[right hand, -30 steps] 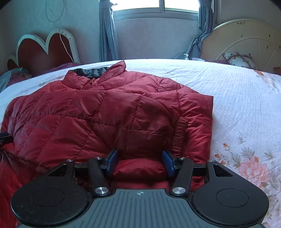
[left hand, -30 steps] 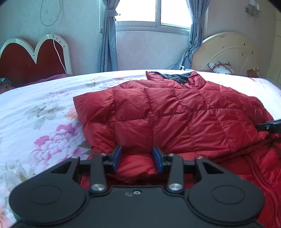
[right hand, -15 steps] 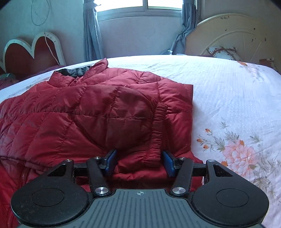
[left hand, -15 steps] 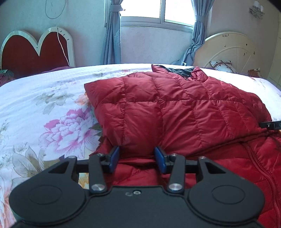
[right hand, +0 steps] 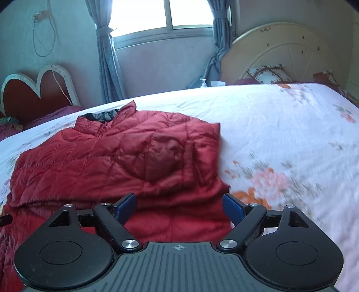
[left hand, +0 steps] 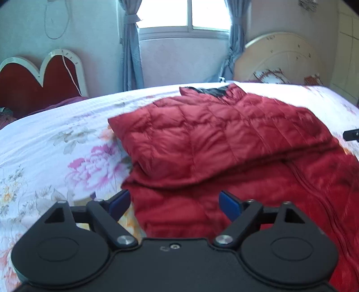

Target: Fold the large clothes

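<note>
A red quilted down jacket (left hand: 213, 143) lies on the floral bed sheet (left hand: 44, 143), its upper part with the dark-lined collar (left hand: 208, 91) folded over the lower part. In the right wrist view the jacket (right hand: 116, 157) lies left of centre. My left gripper (left hand: 175, 203) is open and empty just above the jacket's near left hem. My right gripper (right hand: 179, 206) is open and empty above the near right hem. The tip of the right gripper shows at the left wrist view's right edge (left hand: 351, 134).
The bed sheet (right hand: 280, 134) stretches wide to the right of the jacket. A red heart-shaped headboard (left hand: 38, 83) stands at the back left, a cream round headboard (right hand: 282, 51) at the back right, and a curtained window (left hand: 184, 13) behind.
Both grippers were shut on the jacket's folded hem edge; they have let it go, opened wide and drawn back. The folded part now lies flat on the jacket.
</note>
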### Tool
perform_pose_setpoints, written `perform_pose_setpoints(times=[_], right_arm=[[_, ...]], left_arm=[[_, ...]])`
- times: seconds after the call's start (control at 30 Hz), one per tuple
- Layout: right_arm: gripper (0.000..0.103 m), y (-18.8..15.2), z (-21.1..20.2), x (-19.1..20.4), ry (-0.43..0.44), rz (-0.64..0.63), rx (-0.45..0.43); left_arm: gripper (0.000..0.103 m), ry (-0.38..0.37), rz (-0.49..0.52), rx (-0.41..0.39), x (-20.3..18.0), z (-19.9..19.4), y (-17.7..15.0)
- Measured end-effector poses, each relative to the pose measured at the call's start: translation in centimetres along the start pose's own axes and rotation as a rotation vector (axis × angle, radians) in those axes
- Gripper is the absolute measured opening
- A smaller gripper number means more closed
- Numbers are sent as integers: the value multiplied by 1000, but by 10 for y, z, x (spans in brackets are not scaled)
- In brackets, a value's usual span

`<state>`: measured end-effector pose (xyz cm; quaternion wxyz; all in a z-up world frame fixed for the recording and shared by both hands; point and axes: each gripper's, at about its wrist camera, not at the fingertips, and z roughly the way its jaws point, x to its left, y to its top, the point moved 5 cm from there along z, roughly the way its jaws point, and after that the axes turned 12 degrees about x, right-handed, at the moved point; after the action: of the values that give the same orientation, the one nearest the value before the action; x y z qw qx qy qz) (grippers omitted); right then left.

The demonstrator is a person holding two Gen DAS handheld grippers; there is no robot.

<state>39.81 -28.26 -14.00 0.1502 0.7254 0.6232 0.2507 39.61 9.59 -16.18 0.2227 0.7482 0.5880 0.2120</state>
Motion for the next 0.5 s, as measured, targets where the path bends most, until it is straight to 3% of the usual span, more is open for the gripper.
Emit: perform_pose_setpoints(times=[0.13, 0.5], right_arm=[[83, -20, -18, -11, 13, 46, 10], [83, -58, -57, -17, 82, 10, 11]], left_arm=[[82, 7, 9, 16, -2, -11, -14], [82, 69, -43, 24, -9, -61, -65]])
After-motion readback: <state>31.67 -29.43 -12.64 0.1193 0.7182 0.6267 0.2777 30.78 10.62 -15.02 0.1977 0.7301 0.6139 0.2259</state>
